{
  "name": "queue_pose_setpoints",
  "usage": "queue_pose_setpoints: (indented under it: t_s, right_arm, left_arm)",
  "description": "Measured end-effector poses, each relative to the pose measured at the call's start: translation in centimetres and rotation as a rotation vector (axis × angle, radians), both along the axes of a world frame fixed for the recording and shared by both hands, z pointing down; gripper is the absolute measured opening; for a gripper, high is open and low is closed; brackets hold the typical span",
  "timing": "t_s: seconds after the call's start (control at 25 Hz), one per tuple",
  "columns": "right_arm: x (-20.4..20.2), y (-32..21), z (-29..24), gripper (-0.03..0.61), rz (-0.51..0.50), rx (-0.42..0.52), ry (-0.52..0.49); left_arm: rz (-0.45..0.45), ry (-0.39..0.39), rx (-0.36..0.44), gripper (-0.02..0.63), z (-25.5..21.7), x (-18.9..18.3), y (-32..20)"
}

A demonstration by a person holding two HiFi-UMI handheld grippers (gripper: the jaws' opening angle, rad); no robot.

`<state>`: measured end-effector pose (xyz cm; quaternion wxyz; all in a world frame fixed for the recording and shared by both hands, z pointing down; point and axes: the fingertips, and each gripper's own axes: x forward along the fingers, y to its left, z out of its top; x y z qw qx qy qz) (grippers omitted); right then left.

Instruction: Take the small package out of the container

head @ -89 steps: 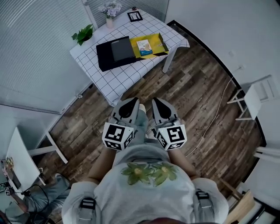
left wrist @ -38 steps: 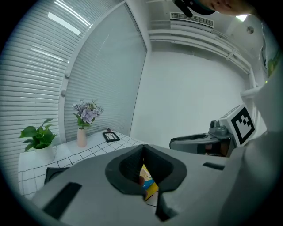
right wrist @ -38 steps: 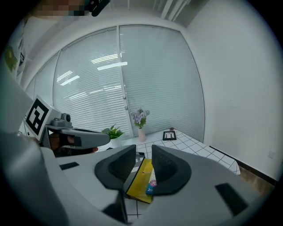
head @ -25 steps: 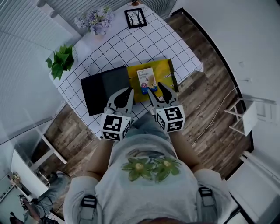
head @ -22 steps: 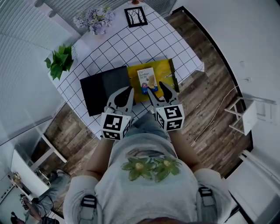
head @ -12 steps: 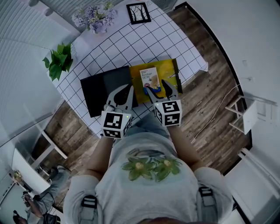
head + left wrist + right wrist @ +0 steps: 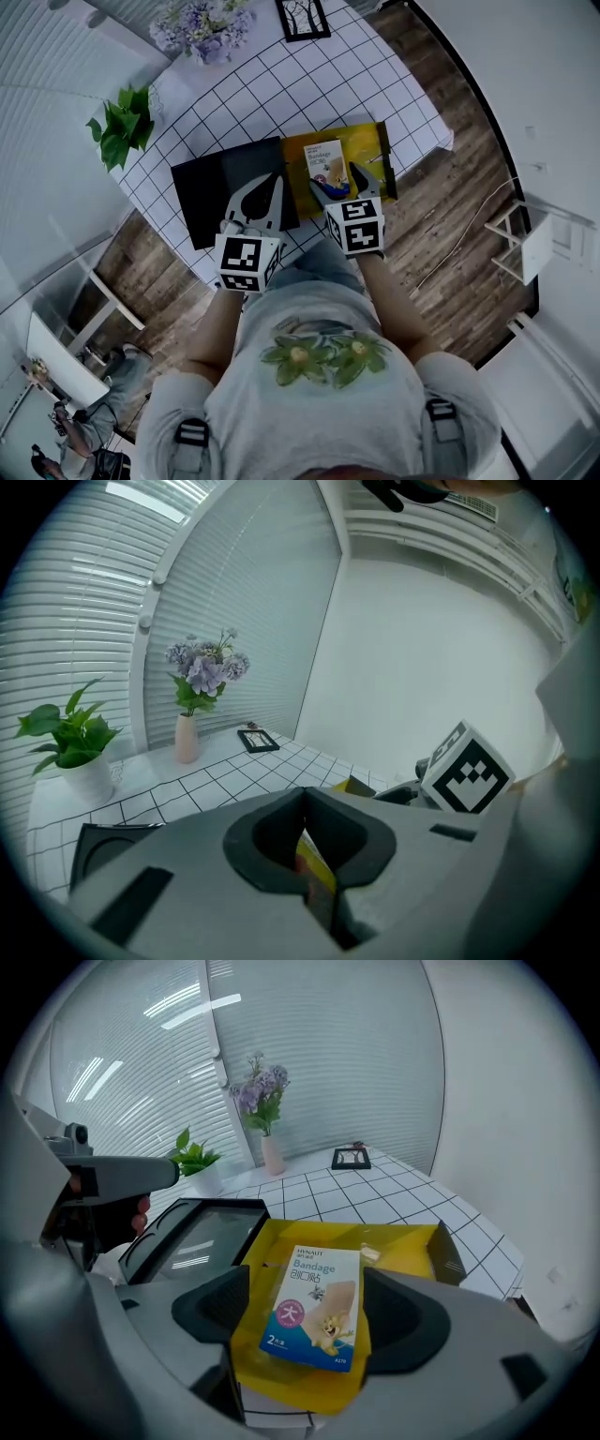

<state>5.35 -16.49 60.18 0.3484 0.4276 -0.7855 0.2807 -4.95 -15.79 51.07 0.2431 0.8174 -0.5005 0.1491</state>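
A small white and blue bandage package point(image 7: 323, 159) point(image 7: 314, 1302) lies flat in the open yellow container point(image 7: 375, 141) point(image 7: 403, 1241) on the checked table. My right gripper point(image 7: 336, 183) point(image 7: 307, 1314) hangs over the container's near end, tilted down. Its jaws have just been opening and stand wide, one on each side of the package and clear of it. My left gripper point(image 7: 272, 187) point(image 7: 305, 864) hovers over the black lid point(image 7: 211, 192) point(image 7: 202, 1232) beside the container. Its jaws are together and hold nothing.
A potted plant point(image 7: 117, 127), a vase of flowers point(image 7: 202, 19) and a small picture frame point(image 7: 302, 17) stand at the table's far side. The table's near edge point(image 7: 300, 239) is just under my hands. A white stool point(image 7: 525, 234) stands on the wooden floor at right.
Both grippers have come forward over the table. The right one has dropped toward the package and its jaws have spread apart. The left one has edged forward over the black lid.
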Motion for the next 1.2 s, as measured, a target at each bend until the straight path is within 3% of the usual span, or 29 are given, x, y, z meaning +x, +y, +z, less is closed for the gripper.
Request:
queue_pose_setpoints:
  t_s: [0.4, 1.2]
  right_arm:
    - [-0.2, 0.0, 2.8, 0.350, -0.036, -0.122, 0.061]
    - [-0.1, -1.0, 6.0, 0.353, 0.022, -0.219, 0.154]
  left_arm:
    - [-0.007, -0.007, -0.018, 0.006, 1.1, -0.2, -0.4]
    - [-0.020, -0.015, -0.031, 0.006, 2.0, -1.4, -0.9]
